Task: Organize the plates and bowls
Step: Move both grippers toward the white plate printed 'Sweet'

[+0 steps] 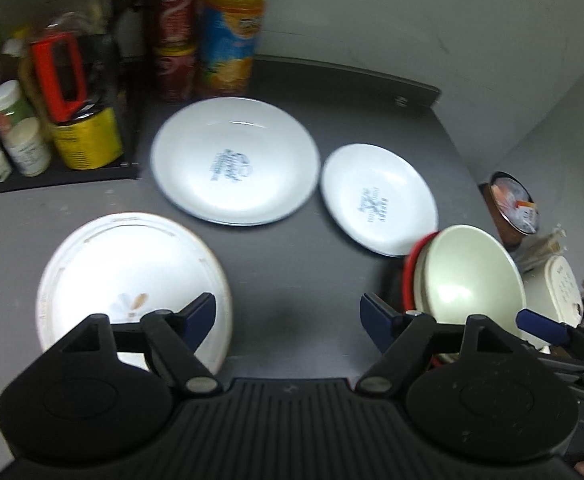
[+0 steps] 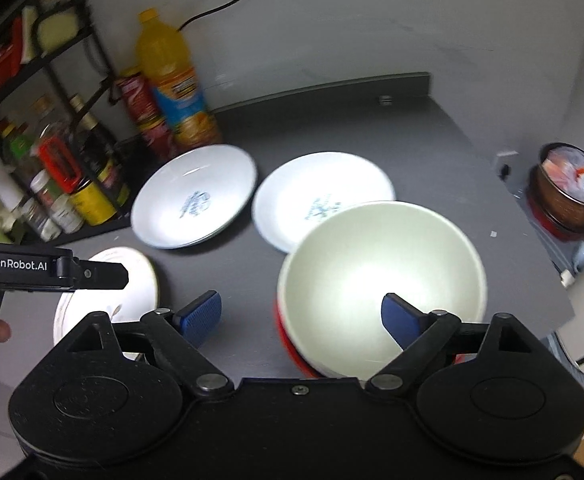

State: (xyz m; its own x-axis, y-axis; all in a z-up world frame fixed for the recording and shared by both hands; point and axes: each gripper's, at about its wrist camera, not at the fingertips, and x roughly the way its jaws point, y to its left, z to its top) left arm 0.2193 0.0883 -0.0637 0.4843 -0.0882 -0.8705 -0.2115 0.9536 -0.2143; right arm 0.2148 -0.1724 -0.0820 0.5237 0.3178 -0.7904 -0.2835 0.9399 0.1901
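Right wrist view: right gripper (image 2: 302,318) spread wide, one pad inside cream bowl (image 2: 380,280), possibly touching. Left gripper (image 1: 288,316) spread, empty, beside patterned plate (image 1: 132,280).

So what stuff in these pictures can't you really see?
- Blue print in the larger white plate and the smaller white plate: blurred, unreadable in both views.
- Red item under the cream bowl: only an edge shows; the bowl covers it.
- Flower-pattern plate: near edge hidden by the left gripper; the right gripper covers some too.
- Shelf jar labels: too blurry.
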